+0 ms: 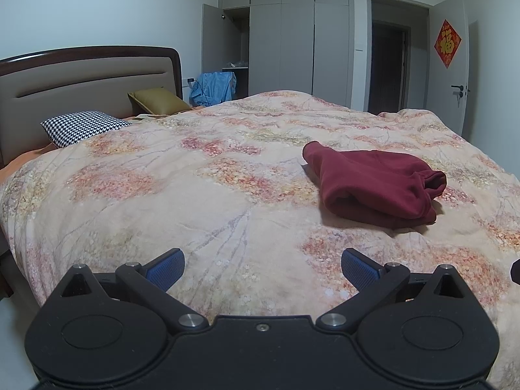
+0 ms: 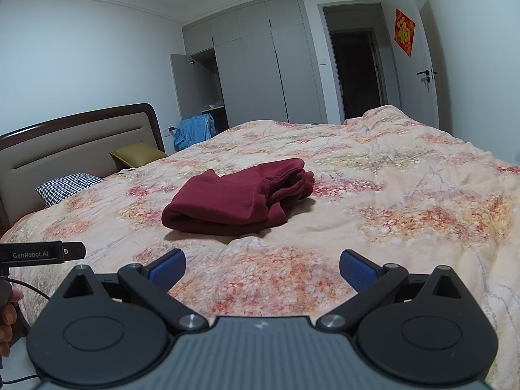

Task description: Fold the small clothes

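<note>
A dark red garment (image 1: 373,185) lies folded in a compact bundle on the floral bed cover (image 1: 195,195), ahead and to the right in the left wrist view. In the right wrist view the garment (image 2: 240,198) lies straight ahead, slightly left. My left gripper (image 1: 262,268) is open and empty, held above the near part of the bed, well short of the garment. My right gripper (image 2: 262,268) is open and empty too, a little short of the garment. The left gripper's body (image 2: 42,253) shows at the left edge of the right wrist view.
A houndstooth pillow (image 1: 84,126) and an olive pillow (image 1: 159,99) lie by the headboard (image 1: 81,81) at the left. A blue cloth (image 1: 214,87) hangs near the open wardrobe (image 1: 282,39). An open door (image 1: 451,65) stands at the far right.
</note>
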A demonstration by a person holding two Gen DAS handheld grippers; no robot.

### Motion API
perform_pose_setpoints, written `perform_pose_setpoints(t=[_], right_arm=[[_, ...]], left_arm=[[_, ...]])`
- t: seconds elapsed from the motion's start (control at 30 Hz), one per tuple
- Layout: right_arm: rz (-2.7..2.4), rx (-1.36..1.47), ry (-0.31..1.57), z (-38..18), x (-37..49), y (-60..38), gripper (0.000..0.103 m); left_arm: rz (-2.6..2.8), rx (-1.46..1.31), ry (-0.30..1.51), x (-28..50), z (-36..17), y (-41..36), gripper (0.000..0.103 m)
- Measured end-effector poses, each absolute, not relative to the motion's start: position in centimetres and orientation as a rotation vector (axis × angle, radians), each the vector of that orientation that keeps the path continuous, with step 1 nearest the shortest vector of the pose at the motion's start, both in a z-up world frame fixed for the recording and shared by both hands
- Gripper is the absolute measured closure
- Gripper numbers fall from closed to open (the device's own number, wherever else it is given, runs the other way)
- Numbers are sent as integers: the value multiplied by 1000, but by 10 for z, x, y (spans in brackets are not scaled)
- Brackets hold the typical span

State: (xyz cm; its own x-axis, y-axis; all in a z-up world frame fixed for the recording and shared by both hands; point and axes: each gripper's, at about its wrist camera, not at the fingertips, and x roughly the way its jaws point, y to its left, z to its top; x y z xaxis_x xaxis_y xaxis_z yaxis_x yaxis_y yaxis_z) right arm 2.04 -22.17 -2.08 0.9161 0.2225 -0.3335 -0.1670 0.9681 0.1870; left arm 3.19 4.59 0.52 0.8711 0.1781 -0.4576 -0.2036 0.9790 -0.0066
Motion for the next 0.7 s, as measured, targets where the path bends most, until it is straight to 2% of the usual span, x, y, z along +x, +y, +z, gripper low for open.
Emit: perform_pose_setpoints(t=[0.7], right_arm=[[206,157,366,-22,21,-222,0]], left_arm=[[188,-59,477,34,6,49,1]])
